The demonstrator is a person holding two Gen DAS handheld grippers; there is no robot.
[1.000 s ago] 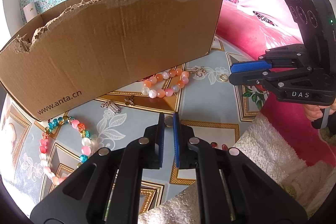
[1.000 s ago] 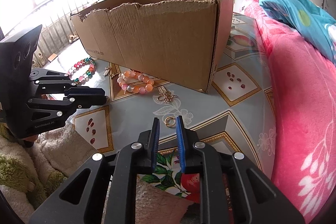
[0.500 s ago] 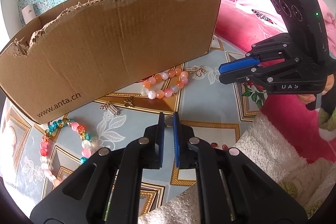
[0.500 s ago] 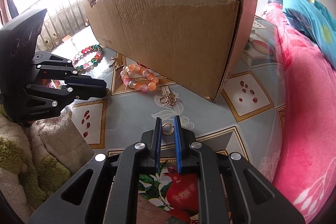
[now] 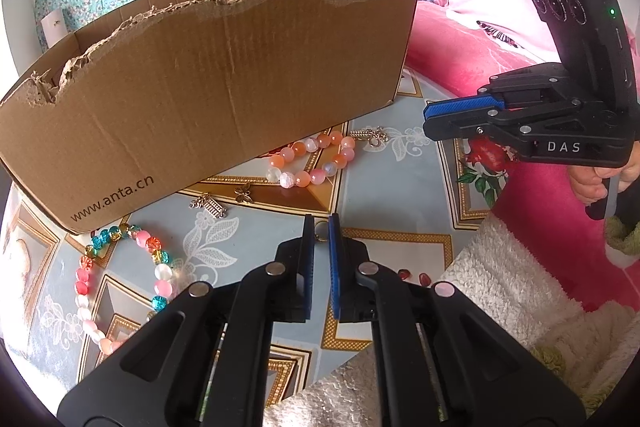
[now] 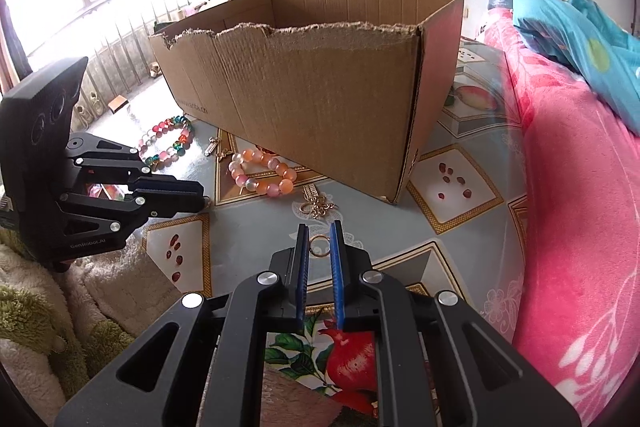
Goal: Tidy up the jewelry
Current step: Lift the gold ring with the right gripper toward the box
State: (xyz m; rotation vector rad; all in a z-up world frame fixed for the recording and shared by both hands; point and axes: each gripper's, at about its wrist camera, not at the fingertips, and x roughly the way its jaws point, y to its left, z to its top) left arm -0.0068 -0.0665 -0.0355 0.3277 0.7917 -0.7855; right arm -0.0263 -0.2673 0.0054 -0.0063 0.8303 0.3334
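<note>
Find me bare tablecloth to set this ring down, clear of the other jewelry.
Freest: the tablecloth between the cardboard box at its right corner and the pink blanket. A smaller bare strip lies nearer than the gold chain. Crowded along the box front: orange bead bracelet, small charms, multicoloured bracelet.

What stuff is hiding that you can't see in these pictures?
- Inside of the cardboard box: both views, its torn front wall hides it.
- Colourful bead bracelet: left wrist view, its lower end runs behind the left gripper.
- Tiny charms by the box: both views, too small to make out details.
</note>
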